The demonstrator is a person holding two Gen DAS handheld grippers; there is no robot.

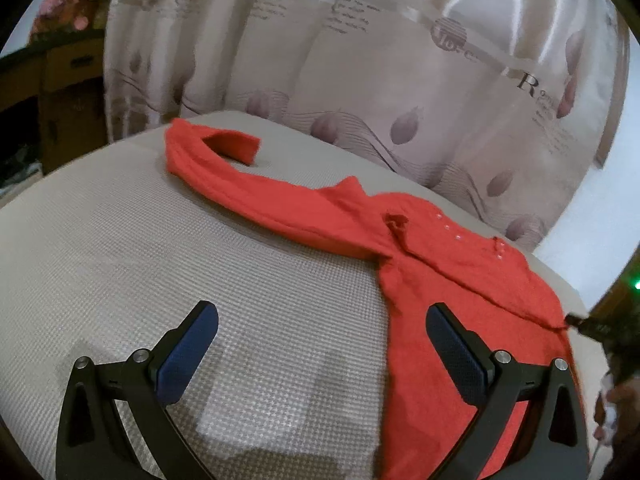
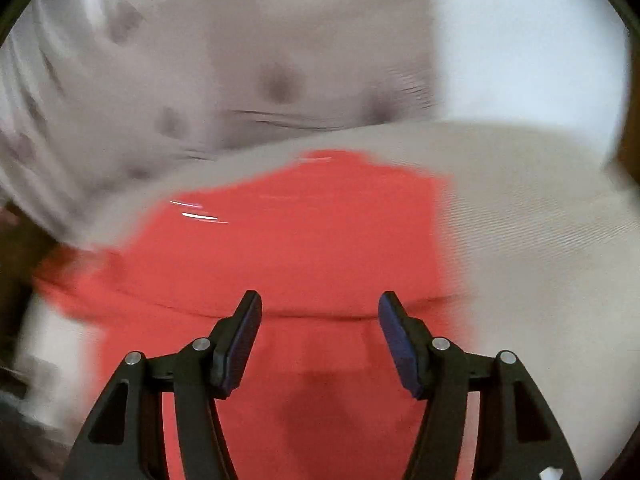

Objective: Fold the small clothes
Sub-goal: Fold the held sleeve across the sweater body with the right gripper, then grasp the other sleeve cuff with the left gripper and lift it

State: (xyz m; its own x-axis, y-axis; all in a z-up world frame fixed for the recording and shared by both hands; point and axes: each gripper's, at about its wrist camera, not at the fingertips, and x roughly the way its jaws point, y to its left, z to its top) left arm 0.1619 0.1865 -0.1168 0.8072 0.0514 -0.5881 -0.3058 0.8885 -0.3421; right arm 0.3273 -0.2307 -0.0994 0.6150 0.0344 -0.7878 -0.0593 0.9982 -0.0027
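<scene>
A small red long-sleeved top (image 1: 448, 280) lies on the beige textured table (image 1: 200, 260). One sleeve (image 1: 248, 184) stretches toward the far left, its cuff curled back. In the left wrist view my left gripper (image 1: 320, 316) hangs open above the table, its right finger (image 1: 456, 356) over the top's near left edge, nothing between the pads. The right wrist view is blurred. There my right gripper (image 2: 320, 308) is open above the red top (image 2: 300, 248), with only cloth below the gap. A fold line runs across the top just ahead of its fingertips.
A shiny beige curtain (image 1: 360, 60) with leaf prints hangs right behind the table's far edge. Dark wooden furniture (image 1: 48, 92) stands at the far left. A person's hand (image 1: 612, 412) shows at the right edge of the left wrist view.
</scene>
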